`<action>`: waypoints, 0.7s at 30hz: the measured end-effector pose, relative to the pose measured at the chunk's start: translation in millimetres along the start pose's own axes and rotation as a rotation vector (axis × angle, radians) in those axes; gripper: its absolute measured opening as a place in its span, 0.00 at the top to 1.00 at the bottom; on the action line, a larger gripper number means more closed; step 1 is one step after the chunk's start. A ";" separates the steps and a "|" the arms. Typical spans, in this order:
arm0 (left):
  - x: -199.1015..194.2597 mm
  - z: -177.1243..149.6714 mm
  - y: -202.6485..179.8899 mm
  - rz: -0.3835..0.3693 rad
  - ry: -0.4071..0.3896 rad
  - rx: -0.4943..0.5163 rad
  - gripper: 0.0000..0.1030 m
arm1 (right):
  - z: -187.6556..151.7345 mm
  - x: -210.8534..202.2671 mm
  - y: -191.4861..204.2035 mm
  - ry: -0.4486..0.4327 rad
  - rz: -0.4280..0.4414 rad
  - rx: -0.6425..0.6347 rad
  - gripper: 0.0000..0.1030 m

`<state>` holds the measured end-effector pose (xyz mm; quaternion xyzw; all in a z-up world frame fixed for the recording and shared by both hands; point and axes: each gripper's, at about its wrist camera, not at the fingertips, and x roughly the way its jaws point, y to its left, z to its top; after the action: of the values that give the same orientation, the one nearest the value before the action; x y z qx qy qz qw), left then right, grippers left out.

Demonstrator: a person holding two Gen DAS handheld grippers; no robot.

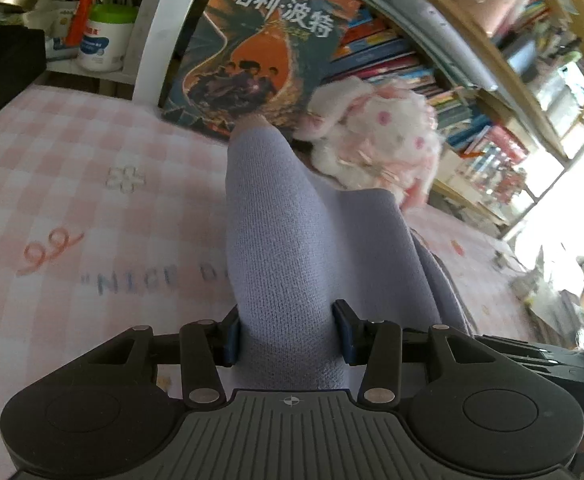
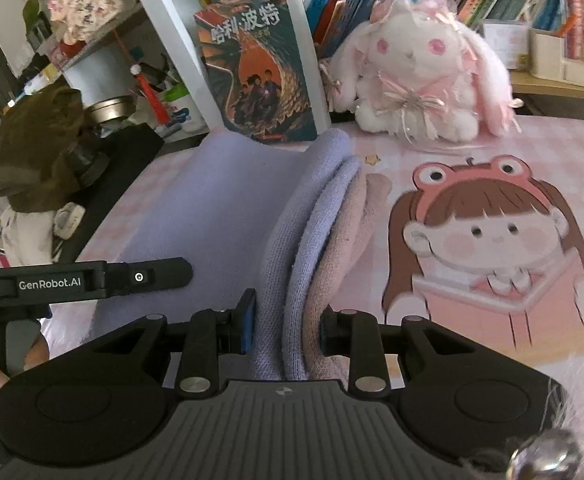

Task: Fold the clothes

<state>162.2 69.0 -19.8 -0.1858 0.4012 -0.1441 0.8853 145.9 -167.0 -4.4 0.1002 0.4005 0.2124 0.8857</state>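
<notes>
Left wrist view: pink checked sheet (image 1: 72, 200) lies bare to the left; ahead a book (image 1: 252, 52) leans on a white post, with a plush rabbit (image 1: 375, 140) beside it and shelves behind. Lavender knit cloth (image 1: 284, 240) rises in a thick bunched fold from between the pads, lifted off the sheet. Left gripper (image 1: 290, 334) is clamped on this cloth, both pads pressed into it.

Right wrist view: sheet (image 2: 471, 152) is open to the right, printed with a cartoon girl; book (image 2: 252, 68) and rabbit (image 2: 419, 76) stand at the far edge. Cloth (image 2: 220, 208) spreads flat to the left, its layered edge and pinkish underside gathered centre. Right gripper (image 2: 288, 326) is clamped on those layers.
</notes>
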 end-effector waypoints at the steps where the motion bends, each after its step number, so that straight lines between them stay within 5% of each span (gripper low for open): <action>1: 6.2 4.7 2.5 0.004 -0.003 -0.005 0.57 | 6.2 8.0 -4.1 0.003 0.003 0.005 0.75; 12: 50.6 41.4 18.2 -0.003 -0.038 -0.050 0.57 | 55.3 57.8 -31.9 -0.016 0.020 0.002 0.74; 21: 72.5 43.3 34.0 -0.006 -0.010 -0.137 0.50 | 57.8 82.3 -61.2 -0.016 0.036 0.129 0.67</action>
<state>245.1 79.2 -56.2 -0.2478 0.4052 -0.1180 0.8721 255.9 -184.3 -42.4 0.1662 0.4044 0.2013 0.8766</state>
